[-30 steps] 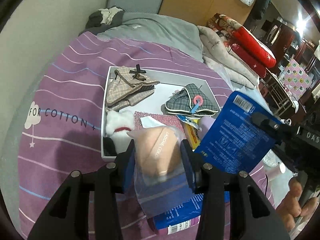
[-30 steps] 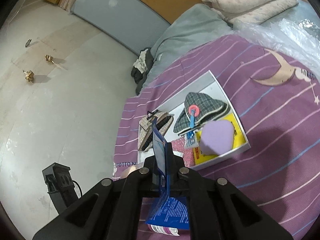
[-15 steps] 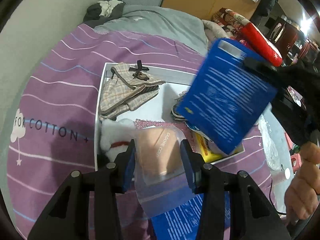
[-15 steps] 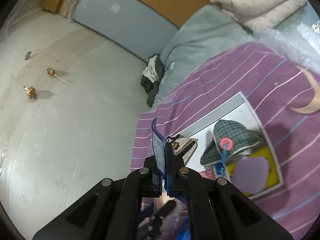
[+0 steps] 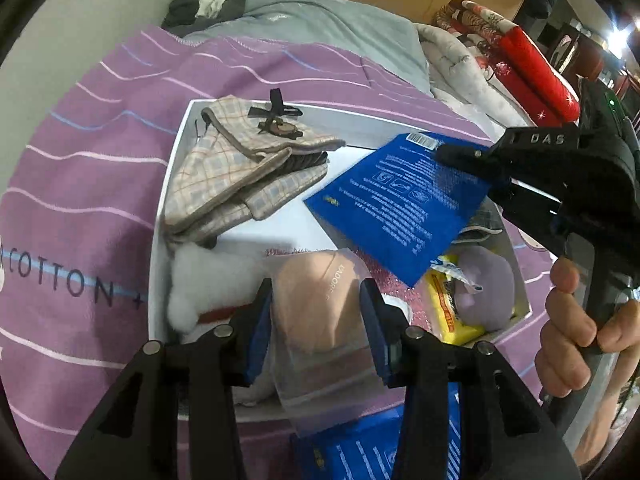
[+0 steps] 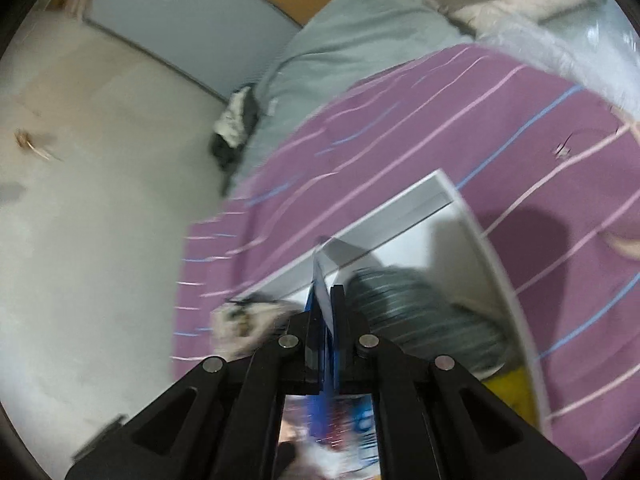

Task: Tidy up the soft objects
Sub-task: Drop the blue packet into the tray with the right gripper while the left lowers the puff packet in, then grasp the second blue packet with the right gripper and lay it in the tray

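My left gripper (image 5: 316,300) is shut on a clear bag holding a beige soft item (image 5: 320,304), held over the near edge of the white box (image 5: 172,168). My right gripper (image 5: 444,156) is shut on a flat blue packet (image 5: 400,204) and holds it low over the box's middle. In the right wrist view the packet (image 6: 322,300) shows edge-on between my right gripper's (image 6: 326,312) jaws. The box holds a beige plaid pouch (image 5: 240,168), a white plush (image 5: 204,284), a grey plaid item (image 6: 424,320), a lilac soft piece (image 5: 488,288) and a yellow pack (image 5: 452,312).
The box lies on a purple striped bedspread (image 5: 88,184). A grey blanket (image 5: 320,28) and folded quilts (image 5: 512,60) lie beyond it. Another blue packet (image 5: 352,452) lies under my left gripper. A pale wall (image 6: 100,200) runs along the bed's left side.
My right gripper has swung the blue packet from upright at the right down and leftward, low over the box. My left gripper has moved forward with the bagged item over the box's near edge.
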A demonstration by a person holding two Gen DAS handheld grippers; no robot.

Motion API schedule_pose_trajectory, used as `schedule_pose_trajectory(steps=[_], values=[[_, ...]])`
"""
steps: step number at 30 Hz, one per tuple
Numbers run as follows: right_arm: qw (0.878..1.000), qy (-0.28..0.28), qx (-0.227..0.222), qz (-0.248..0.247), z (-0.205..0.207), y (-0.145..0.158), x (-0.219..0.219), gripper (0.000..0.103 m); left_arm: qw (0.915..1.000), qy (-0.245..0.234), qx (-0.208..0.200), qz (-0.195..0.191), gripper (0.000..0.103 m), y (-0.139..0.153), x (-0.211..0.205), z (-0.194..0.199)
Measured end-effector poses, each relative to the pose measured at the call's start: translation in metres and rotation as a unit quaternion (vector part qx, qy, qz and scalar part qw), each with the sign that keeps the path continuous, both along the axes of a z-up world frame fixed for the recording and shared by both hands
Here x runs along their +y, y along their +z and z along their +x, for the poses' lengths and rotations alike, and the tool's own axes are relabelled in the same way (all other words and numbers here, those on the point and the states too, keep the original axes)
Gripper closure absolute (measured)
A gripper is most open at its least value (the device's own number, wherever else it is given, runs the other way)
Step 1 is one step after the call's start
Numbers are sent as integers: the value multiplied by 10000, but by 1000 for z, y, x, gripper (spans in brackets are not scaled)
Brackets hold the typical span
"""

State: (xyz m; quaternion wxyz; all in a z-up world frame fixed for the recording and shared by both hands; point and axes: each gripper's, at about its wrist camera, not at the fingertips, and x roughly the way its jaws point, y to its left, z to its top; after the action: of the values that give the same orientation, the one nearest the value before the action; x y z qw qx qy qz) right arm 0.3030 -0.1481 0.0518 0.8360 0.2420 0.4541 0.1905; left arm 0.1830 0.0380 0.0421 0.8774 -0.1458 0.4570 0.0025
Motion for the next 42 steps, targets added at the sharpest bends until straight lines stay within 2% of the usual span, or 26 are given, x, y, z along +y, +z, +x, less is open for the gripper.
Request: schedule_pose_trajectory(steps=[2, 3, 4, 5, 6, 7, 8, 11, 16, 20, 23, 26, 28, 30, 31, 33, 35, 36, 37, 39, 42], values=[[9998, 75, -57, -150, -1, -1, 1, 96, 10000, 22, -47, 31, 56, 1, -1, -2], [9996, 122, -65, -235, -2, 0, 2, 88, 10000, 15, -38, 12, 53, 1, -1, -2], [9993, 143, -66, -352, -4, 1, 1, 72, 10000, 10, -32, -48, 49, 2, 0, -3], [9988, 131, -111, -469, -8, 3, 0, 63, 9999, 20, -39, -145, 47, 2, 2, -5], [9981, 92, -196, -571, -12, 5, -2, 45, 9996, 34, -65, -282, 43, 4, 4, -7], [9968, 11, -343, -717, -17, 9, -4, 35, 9991, 59, -105, -409, 38, 5, 6, -9], [9950, -43, -491, -871, -24, 14, -6, 33, 9986, 84, -137, -505, 36, 7, 8, -11], [9888, 35, -722, -1308, -40, 24, -8, 30, 9981, 161, -197, -555, 33, 13, 8, -15], [9860, 229, -802, -1441, -71, 32, -11, 26, 9996, 226, -197, 7, 33, 23, -3, -23], [9728, 272, -1247, -1932, -103, 43, -7, 23, 9991, 179, -308, 238, 33, 32, -9, -36], [9623, -61, -1534, -2246, -130, 50, -16, 23, 9984, 223, -411, 318, 33, 40, -8, -49], [9599, -377, -1808, -2108, -153, 59, -32, 23, 9968, 266, -512, 553, 34, 54, -7, -61], [9628, -754, -1733, -1931, -161, 68, -44, 22, 9950, 397, -632, 666, 47, 68, -4, -68], [9591, -1302, -1663, -1885, -165, 81, -54, 22, 9950, 376, -693, 619, 48, 81, -1, -72], [9554, -1325, -1679, -2036, -163, 89, -53, 22, 9954, 349, -704, 547, 48, 87, 2, -74], [9423, -1156, -1762, -2600, -165, 103, -44, 22, 9967, 376, -611, 388, 53, 94, 8, -77], [9372, -913, -1748, -2878, -172, 106, -38, 21, 9981, 342, -488, 123, 57, 92, 11, -78], [9414, -763, -1627, -2854, -174, 103, -37, 19, 9988, 304, -390, -61, 61, 88, 13, -80], [9527, -488, -1407, -2649, -178, 97, -36, 19, 9990, 279, -315, -175, 65, 83, 11, -83], [9763, -157, -836, -1990, -186, 73, -40, 19, 9990, 214, -123, -375, 69, 66, 12, -88], [9954, -82, -46, -958, -193, 33, -51, 24, 9983, 170, 170, -538, 70, 44, 11, -99]])
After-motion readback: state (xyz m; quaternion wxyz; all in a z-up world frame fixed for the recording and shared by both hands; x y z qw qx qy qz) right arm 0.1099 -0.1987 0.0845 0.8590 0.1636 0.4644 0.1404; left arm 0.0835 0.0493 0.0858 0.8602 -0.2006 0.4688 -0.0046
